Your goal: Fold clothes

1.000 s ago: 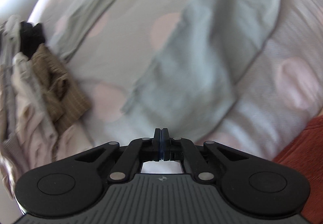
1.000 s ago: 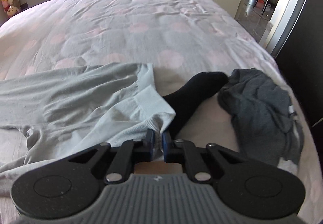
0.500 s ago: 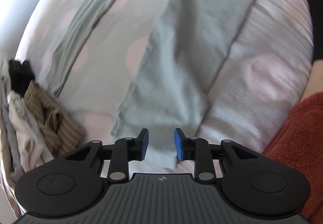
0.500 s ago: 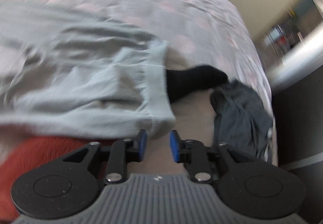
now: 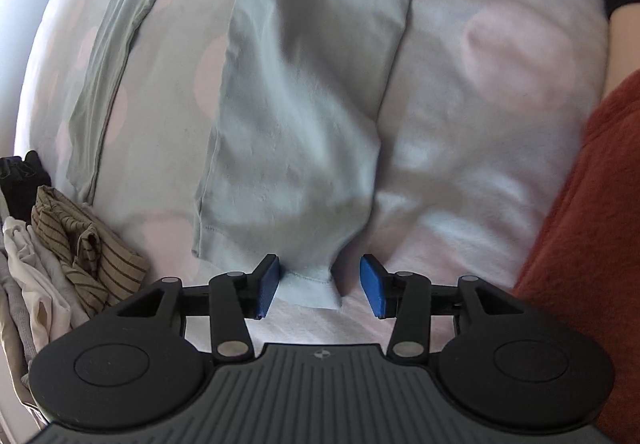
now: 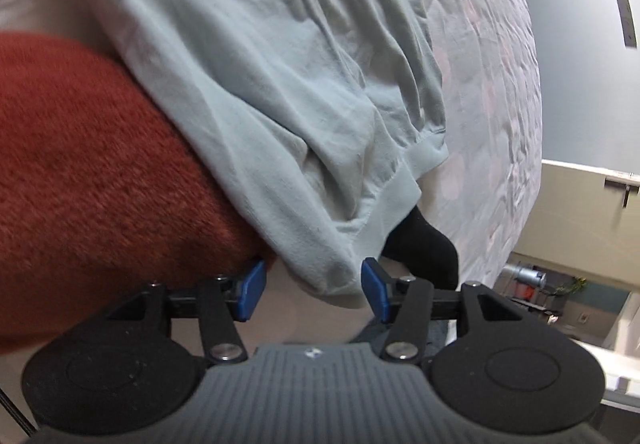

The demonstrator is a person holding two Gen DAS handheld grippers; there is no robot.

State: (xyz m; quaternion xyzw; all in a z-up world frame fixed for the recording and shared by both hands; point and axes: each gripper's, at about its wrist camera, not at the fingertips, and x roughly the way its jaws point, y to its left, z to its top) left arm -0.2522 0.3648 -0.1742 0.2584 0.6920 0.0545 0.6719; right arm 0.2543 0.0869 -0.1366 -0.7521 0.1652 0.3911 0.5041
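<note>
Left gripper [image 5: 319, 286]: jaws spread wide, blue pads [image 5: 267, 286] on either side of a sleeve cuff [image 5: 310, 286] without closing on it. The cuff lies on the bed [image 5: 480, 123], near its front edge. The sleeve belongs to a pale green sweatshirt [image 5: 312, 83]; its long axis runs from the cuff straight away toward the far side of the bed, the cuff end pointing at the gripper. A second pale green strip [image 5: 116, 51], a fold of the same colour, runs roughly parallel to it nearer the bed's left edge.

At the left edge, a heap of clothes [image 5: 52, 264]: a brown striped piece [image 5: 88, 252] on top of cream ones, something black behind. No container holds them.

Right gripper [image 6: 313, 286]: jaws likewise apart, the ribbed hem [image 6: 380, 203] of the sweatshirt hanging between the pads, ungripped. The body of the garment [image 6: 260, 63] stretches away across the bedspread. A black sock [image 6: 424, 248] shows from under the hem. A rust-red sleeve [image 6: 100, 163] of the person fills the left of this view.
</note>
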